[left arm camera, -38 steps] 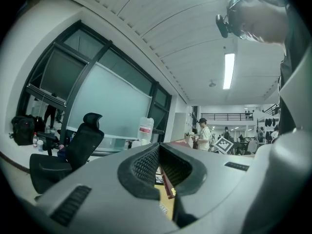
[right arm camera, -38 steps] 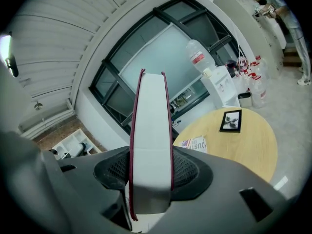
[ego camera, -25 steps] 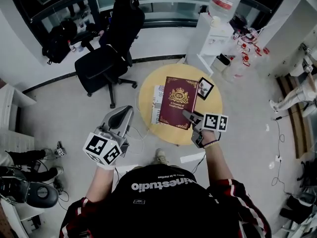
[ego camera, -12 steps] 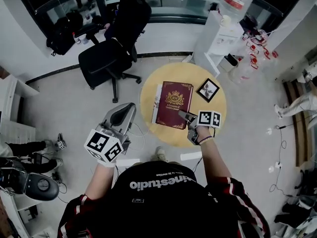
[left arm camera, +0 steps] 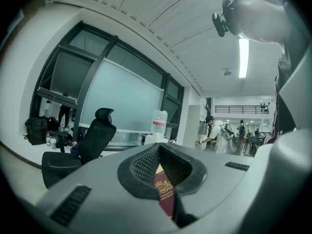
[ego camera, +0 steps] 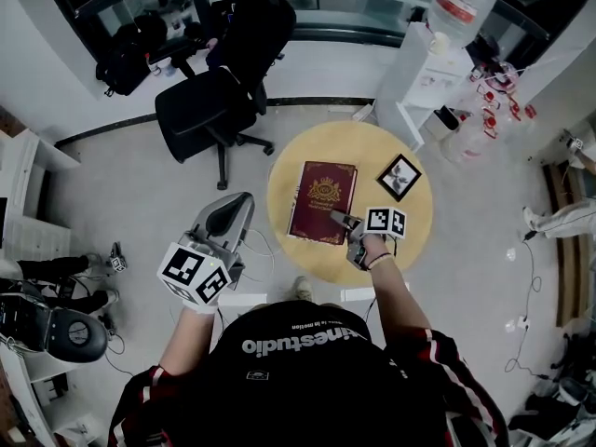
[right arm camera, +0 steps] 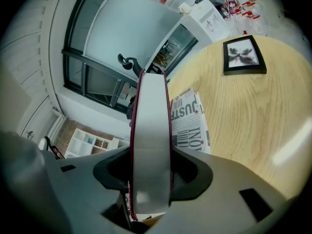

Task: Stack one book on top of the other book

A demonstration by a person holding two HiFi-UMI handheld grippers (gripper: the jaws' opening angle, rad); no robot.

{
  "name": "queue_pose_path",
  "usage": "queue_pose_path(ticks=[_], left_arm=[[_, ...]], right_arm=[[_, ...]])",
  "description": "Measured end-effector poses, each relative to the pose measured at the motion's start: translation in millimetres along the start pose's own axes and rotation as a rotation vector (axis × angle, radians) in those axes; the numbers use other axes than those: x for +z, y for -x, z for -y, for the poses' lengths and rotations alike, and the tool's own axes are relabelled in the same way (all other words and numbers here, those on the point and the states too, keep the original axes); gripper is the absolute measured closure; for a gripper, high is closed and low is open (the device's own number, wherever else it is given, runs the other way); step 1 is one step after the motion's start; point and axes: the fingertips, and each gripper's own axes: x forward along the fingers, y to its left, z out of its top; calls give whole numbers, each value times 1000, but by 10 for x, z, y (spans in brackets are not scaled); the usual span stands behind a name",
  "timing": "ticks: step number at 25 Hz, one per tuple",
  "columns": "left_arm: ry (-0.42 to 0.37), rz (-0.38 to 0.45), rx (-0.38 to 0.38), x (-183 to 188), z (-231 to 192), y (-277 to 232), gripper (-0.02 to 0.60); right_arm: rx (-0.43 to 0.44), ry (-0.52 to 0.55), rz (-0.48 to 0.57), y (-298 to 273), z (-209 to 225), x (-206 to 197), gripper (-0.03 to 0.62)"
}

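Red book [ego camera: 323, 198], clamped at its near edge by the right gripper [ego camera: 341, 222], is held over the printed book [right arm camera: 191, 123] on the round table [ego camera: 410, 245]. The stack looks nearly made, with only settling and release left. The left gripper [ego camera: 226, 220] hangs aside, jaws together, empty.

A maroon, gold-crested hardcover book [ego camera: 323, 201] is clamped by its page edge in the right gripper [ego camera: 341, 222]. A white book [right arm camera: 190, 122] with black print is laid flat underneath
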Motion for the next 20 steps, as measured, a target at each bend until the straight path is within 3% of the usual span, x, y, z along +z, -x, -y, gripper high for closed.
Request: queue_pose_path(ticks=[15, 20], left_arm=[[2, -22, 34, -11, -119, -138, 565], [4, -25, 24, -17, -93, -188, 565]], right_arm=[[44, -114, -70, -234, 224, 74, 353], [-4, -78, -76, -212, 319, 59, 336]])
